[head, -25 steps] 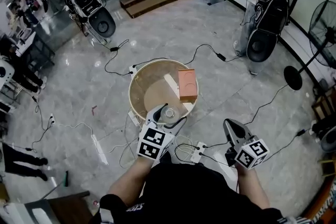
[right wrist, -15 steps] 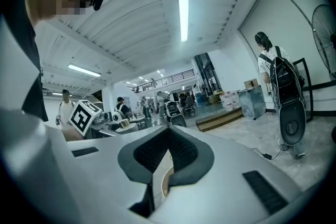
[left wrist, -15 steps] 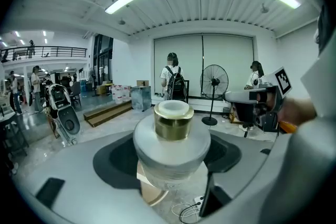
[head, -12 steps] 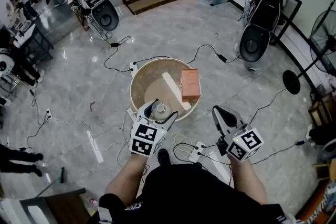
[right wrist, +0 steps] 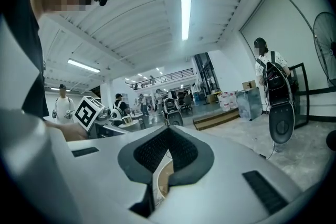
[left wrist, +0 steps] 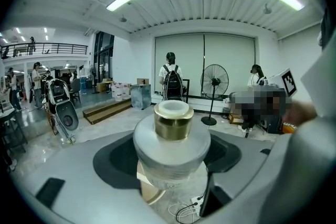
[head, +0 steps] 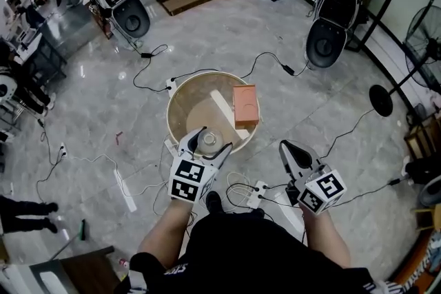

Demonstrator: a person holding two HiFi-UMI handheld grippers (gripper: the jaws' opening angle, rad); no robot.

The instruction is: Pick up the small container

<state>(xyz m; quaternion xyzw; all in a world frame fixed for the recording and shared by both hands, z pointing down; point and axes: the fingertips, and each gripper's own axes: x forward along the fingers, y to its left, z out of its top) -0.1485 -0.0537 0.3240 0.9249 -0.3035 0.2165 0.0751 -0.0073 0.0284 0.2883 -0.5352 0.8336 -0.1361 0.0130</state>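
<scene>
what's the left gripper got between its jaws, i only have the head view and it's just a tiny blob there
Observer: In the left gripper view, the left gripper is shut on the small container, with dark pads on both sides of it.
Operator: what does it look like up close
Observer: A pale round body, with a gold collar and a pale cap on top.
Operator: and the right one, anything in it
Observer: The right gripper view shows the right gripper with its jaws together and nothing between them.
</scene>
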